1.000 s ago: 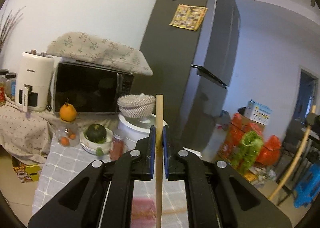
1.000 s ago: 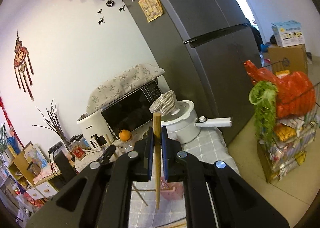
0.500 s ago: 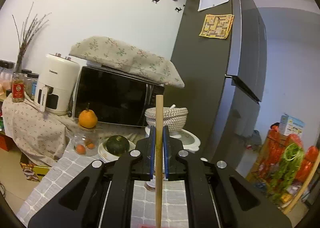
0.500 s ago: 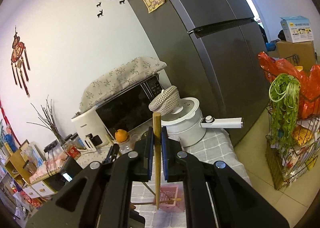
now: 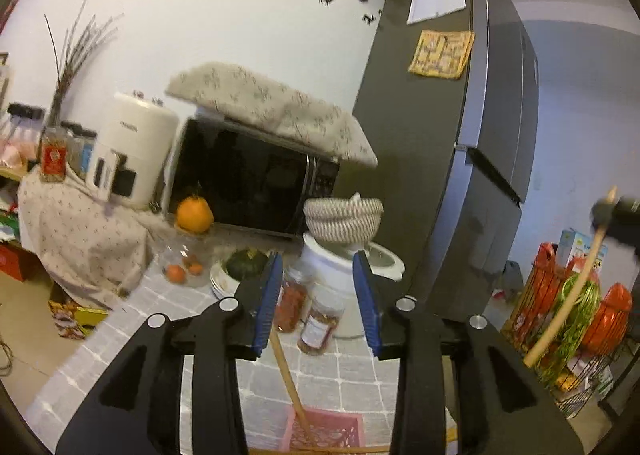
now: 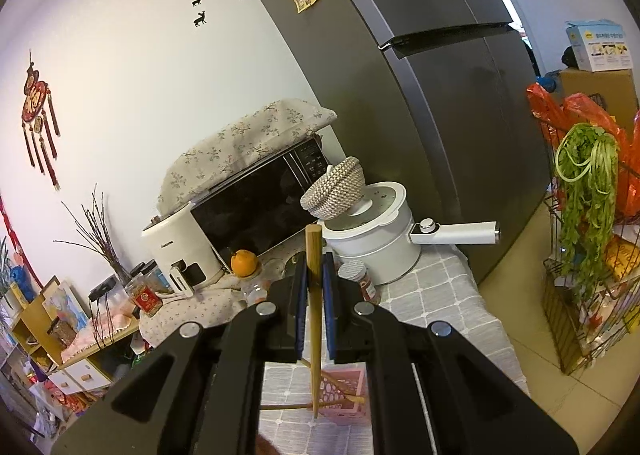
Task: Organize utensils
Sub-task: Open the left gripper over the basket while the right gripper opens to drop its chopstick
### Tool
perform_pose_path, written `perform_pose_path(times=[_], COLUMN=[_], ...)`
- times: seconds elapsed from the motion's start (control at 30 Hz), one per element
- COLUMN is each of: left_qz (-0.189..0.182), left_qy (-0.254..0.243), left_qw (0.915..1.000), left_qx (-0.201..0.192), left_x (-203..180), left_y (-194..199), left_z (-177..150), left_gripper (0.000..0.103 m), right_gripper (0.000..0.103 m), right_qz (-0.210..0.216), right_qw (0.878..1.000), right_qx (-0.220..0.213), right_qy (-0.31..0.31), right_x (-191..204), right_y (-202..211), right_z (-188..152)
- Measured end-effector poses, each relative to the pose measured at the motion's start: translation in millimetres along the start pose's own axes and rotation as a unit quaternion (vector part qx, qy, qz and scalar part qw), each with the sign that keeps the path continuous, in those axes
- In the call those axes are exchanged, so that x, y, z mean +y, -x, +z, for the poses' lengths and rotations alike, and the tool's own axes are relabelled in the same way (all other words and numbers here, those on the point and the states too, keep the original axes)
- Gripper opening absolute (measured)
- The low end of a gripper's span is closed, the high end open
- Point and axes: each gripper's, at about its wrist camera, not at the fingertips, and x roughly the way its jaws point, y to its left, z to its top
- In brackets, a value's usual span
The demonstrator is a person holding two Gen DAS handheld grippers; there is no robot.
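In the left wrist view, my left gripper (image 5: 316, 295) has its jaws opening, and its blue pads press on nothing. A wooden stick (image 5: 286, 371) leans free just below the left pad, with its lower end in the pink slotted basket (image 5: 340, 429). My right gripper (image 6: 315, 267) is shut on a second wooden stick (image 6: 314, 355), which it holds upright. That stick's lower tip hangs over the pink basket (image 6: 348, 383), where other sticks lie. At the far right of the left wrist view, the right gripper's stick (image 5: 560, 319) shows.
On the checked tablecloth (image 5: 360, 371) stand two spice jars (image 5: 320, 323), a white pot (image 6: 376, 243) with a long handle, a woven basket (image 5: 342, 217), a squash on plates (image 5: 244, 265) and an orange (image 5: 194, 213). Behind are a microwave (image 5: 248, 183) and fridge (image 5: 460, 159). A wire rack (image 6: 584, 255) stands right.
My left gripper's jaws have opened and let go of the stick, which has dropped and now leans in the pink basket. My right gripper has sunk closer to the basket with its stick.
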Motion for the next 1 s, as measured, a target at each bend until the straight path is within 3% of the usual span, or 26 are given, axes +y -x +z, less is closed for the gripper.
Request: perform_pose_path(times=[0.13, 0.27, 0.43, 0.6, 0.73, 1.0], left_qz=[-0.001, 0.012, 0.044, 0.068, 0.079, 0.074], left_qy=[-0.005, -0.012, -0.021, 0.000, -0.015, -0.024], left_qw=[1.0000, 0.9998, 0.9987, 0.9963, 0.9942, 0.9928], left_qx=[-0.003, 0.002, 0.012, 0.053, 0.071, 0.092], left_x=[2.6, 14.1, 41.5, 67.2, 72.6, 65.2], left_y=[20.9, 46.7, 69.5, 53.4, 45.2, 44.5], left_z=[22.9, 39.6, 36.4, 22.5, 16.6, 14.9], left_gripper=[0.036, 0.048, 0.051, 0.055, 0.056, 0.060], right_gripper=[0.008, 0.008, 0.008, 0.009, 0.015, 0.018], right_qz=[-0.005, -0.017, -0.032, -0.050, -0.051, -0.074], right_qw=[1.000, 0.999, 0.999, 0.997, 0.996, 0.991], right_qx=[-0.003, -0.017, -0.021, -0.020, -0.007, -0.028], right_qy=[0.007, 0.024, 0.035, 0.063, 0.074, 0.106], right_x=[6.9, 14.1, 16.7, 21.5, 24.9, 41.8], right_y=[-1.9, -10.1, -39.2, -76.0, -95.3, -69.0], right_z=[1.3, 0.0, -16.9, -48.9, -70.0, -74.0])
